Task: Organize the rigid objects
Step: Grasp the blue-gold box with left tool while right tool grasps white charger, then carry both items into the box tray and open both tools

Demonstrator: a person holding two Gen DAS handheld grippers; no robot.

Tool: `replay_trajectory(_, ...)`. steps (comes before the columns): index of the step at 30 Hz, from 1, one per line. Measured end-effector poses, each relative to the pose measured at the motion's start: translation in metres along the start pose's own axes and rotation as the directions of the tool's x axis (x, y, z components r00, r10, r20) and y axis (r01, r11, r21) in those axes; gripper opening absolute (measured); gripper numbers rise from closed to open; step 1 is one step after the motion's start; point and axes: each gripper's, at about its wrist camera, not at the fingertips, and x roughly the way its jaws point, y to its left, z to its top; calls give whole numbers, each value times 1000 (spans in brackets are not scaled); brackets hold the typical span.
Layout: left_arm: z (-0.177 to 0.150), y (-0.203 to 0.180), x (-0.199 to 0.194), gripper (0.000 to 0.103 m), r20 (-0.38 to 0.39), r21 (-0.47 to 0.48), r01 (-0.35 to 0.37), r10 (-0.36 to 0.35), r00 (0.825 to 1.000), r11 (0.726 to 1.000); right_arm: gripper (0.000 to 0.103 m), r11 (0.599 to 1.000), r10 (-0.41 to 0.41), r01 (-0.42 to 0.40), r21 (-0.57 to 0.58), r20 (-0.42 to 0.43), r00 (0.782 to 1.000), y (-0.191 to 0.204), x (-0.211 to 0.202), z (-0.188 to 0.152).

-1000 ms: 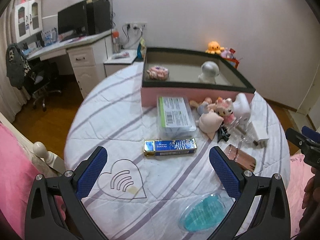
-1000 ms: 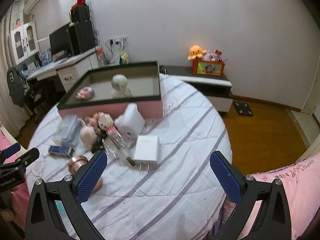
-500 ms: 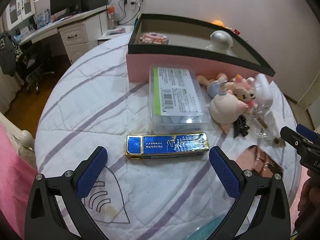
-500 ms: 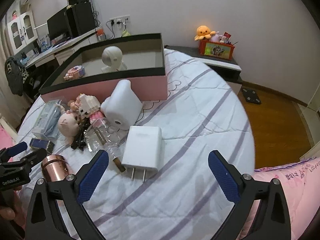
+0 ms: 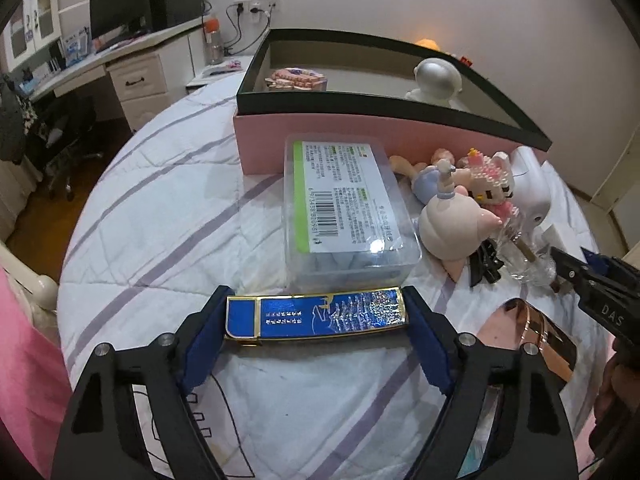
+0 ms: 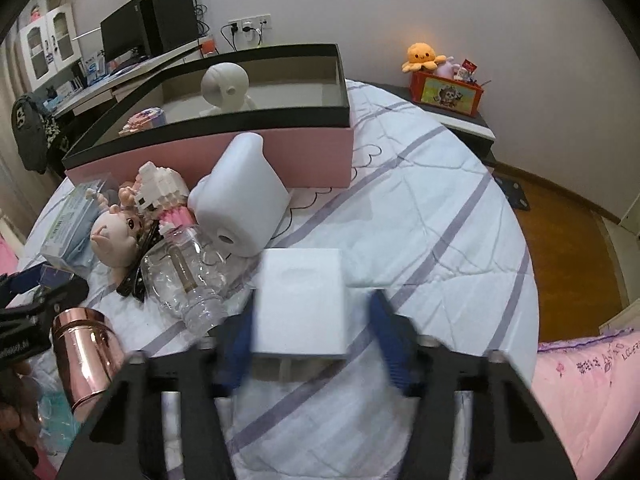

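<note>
Striped white bedding [image 5: 168, 216] covers the bed on which everything lies, with a desk [image 5: 120, 64] and monitor [image 5: 116, 12] against the far wall. Both grippers point steeply down at this bedding.

Between the fingers of the left gripper [image 5: 316, 330] lies the blue and gold box [image 5: 316, 316], flat and crosswise. The jaws have just been closing; each blue pad now stands at one short end of the box, touching it or very nearly so, though whether they press I cannot tell. Just beyond the fingertips sits a clear plastic case [image 5: 344, 212] with a green-edged label, and past that the pink storage box [image 5: 360, 136] with its dark rim, holding a white figure [image 5: 436, 78]. Off to the outer side of the right-hand finger lie a pink doll [image 5: 448, 224] and a rose-gold cup [image 5: 528, 332].

The right gripper [image 6: 312, 332] straddles the white charger [image 6: 300, 304], whose prongs point back toward the camera. Its jaws have just been closing and the fingers show blurred: the left-hand pad [image 6: 240, 336] is against the charger's side, while the right-hand one stands slightly apart from the other side, so no grip shows. Beyond the fingertips rests a white foam block [image 6: 240, 208]; outside the left-hand finger lies a clear plastic bottle [image 6: 184, 276], close beside the charger, with the rose-gold cup further out
</note>
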Motion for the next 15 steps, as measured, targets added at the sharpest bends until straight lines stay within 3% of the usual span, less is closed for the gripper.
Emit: replay_trajectory(15,-9,15,-33,84,60,-5,-23,23,998,1000,41,999,46,-47,18,43,998,-1,-26,0)
